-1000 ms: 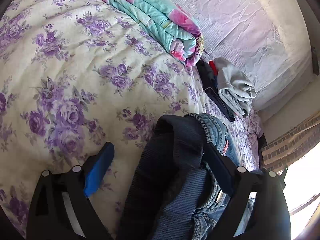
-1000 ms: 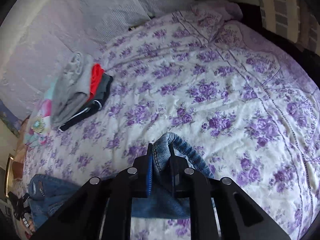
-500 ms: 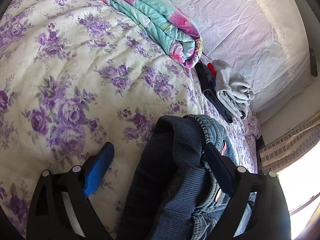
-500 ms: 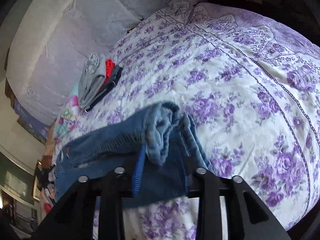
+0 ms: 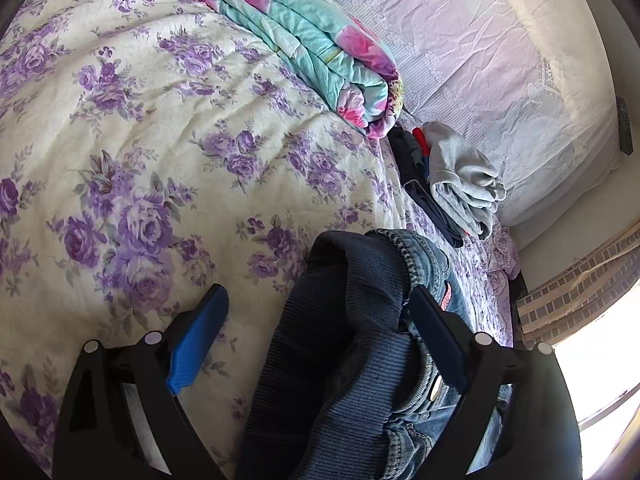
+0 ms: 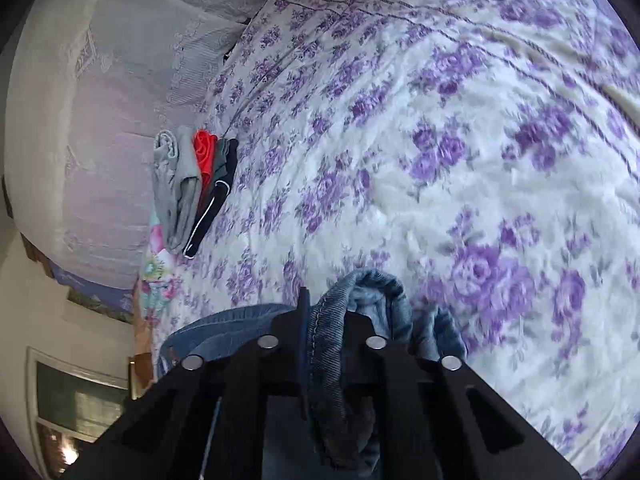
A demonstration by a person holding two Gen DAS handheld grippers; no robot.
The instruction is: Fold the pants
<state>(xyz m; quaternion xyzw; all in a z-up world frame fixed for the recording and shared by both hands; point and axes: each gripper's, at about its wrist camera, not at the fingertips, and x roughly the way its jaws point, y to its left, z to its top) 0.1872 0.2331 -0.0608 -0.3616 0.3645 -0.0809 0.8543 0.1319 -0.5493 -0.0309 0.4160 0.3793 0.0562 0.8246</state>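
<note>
The right claw is seen clamped on a denim hem of the pants; its jaws have just been closing, with the cloth pinched between them. The hem loops up just ahead of the fingertips, and more denim trails away to the left of the claw over the bed. The left claw is held wide. Between its fingers lies the bunched waist end of the pants, with a dark ribbed lining turned outward; the right-hand finger touches the cloth, while the blue-padded left-hand finger stands apart from it over the floral bedspread. Farther ahead and to the right, a small pile of folded clothes is seen. Beyond that, a folded turquoise quilt rests beside the pale headboard.
</note>
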